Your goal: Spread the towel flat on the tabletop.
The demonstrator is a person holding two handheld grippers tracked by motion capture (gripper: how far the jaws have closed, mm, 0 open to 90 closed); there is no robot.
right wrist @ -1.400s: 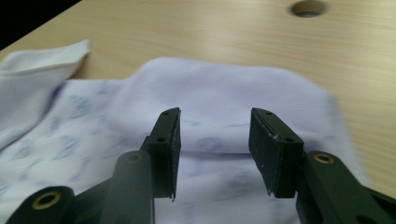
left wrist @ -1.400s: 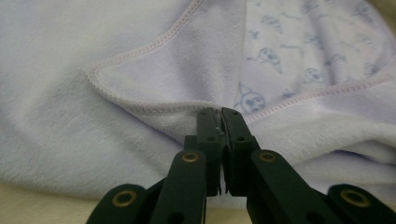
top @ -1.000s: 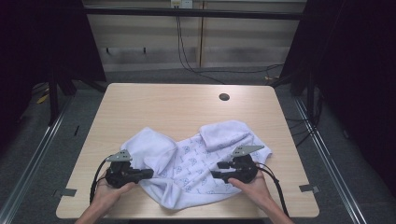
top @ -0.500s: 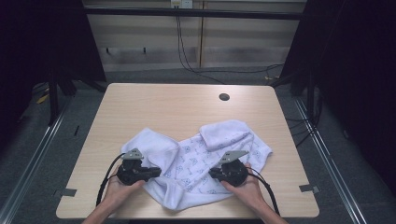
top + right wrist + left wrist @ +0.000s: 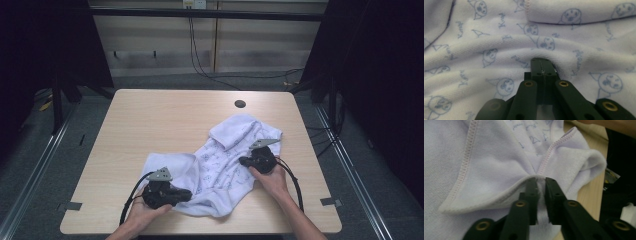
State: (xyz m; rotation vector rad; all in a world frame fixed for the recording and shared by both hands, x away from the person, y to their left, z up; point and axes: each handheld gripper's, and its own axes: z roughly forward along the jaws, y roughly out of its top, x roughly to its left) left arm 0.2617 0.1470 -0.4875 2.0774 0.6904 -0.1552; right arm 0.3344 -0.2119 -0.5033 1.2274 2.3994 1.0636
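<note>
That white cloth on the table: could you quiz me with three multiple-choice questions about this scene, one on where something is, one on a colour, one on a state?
1. Where does the small dark round hole sit on the table?
A. near the far edge
B. under the cloth
C. at the near left corner

2. What colour are the little drawings printed on the white cloth?
A. red
B. blue
C. green

3. How do the jaws of the right gripper stand?
A. wide apart above the cloth
B. shut, with cloth bunched around the tips
C. clamped on the table's edge

Answers:
1 A, the hole lies beyond the cloth, by the far edge.
2 B, the right gripper view shows blue faces and letters.
3 B, the two jaws meet with no gap, tips pressed into a fold.
</note>
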